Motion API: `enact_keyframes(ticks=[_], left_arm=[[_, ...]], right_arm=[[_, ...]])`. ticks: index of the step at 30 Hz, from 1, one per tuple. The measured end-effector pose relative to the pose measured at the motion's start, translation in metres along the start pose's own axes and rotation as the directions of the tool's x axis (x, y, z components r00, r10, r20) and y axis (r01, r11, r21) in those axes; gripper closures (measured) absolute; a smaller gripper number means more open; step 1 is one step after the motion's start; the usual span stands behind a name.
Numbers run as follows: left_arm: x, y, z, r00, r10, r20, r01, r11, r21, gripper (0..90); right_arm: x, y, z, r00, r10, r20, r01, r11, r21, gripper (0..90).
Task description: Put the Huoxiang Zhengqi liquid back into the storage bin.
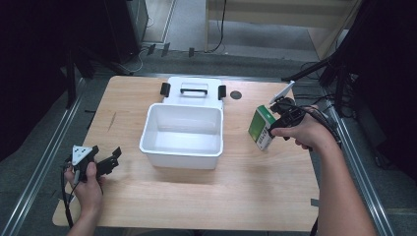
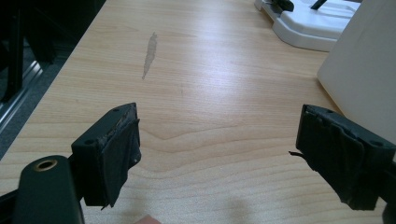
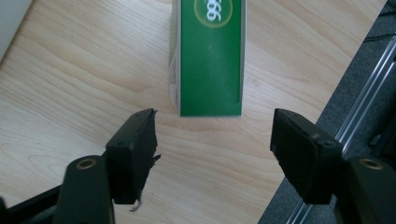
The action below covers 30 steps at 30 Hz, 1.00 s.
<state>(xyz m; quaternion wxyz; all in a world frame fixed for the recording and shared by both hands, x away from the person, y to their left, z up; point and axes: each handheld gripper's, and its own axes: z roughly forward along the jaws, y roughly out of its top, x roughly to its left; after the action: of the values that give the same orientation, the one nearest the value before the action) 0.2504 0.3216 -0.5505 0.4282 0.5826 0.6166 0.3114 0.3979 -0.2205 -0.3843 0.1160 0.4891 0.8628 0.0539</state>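
Left hand-held gripper [image 1: 105,164] rests low on the pale wood-grain surface [image 1: 206,196], near-left of the white bin [image 1: 183,135]. Its jaws stand wide apart with only bare wood between them; black pads [image 2: 119,156] look rubbery, frayed at the edges. A grey three-cornered plate sits on its top.

White bin: rectangular, smooth plastic, rounded rim, hollow interior, middle of the surface. In the left gripper view one plain white wall [image 2: 362,77] of it rises just right of the jaws.

Right hand-held gripper [image 1: 275,125], to the right of the bin, is held against the green-and-white carton [image 1: 261,129]. In the right gripper view the jaws stand apart, the carton [image 3: 210,56] ahead of the pads and not pressed by them. Whether the carton lies on the wood or is lifted, cannot tell. Carton: flat-sided cardboard, glossy green face with a white circular mark, white side panel.

Behind the bin lies its white lid [image 1: 194,90], flat, with a moulded handle and two black clips at its ends. A small dark round disc [image 1: 236,95] sits right of the lid. A grey scuff [image 2: 149,53] marks the wood left of the bin.
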Motion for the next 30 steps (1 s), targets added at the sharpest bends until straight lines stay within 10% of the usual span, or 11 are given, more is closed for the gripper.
enact_keyframes(ticks=[30], left_arm=[[0.0, 0.0, 0.0, 1.0, -0.002, 0.002, 0.002, 1.0, -0.001, 14.8]], right_arm=[[-0.008, 0.044, 0.022, 0.9982, 0.022, -0.056, -0.017, 0.996, 0.092, 50.1]])
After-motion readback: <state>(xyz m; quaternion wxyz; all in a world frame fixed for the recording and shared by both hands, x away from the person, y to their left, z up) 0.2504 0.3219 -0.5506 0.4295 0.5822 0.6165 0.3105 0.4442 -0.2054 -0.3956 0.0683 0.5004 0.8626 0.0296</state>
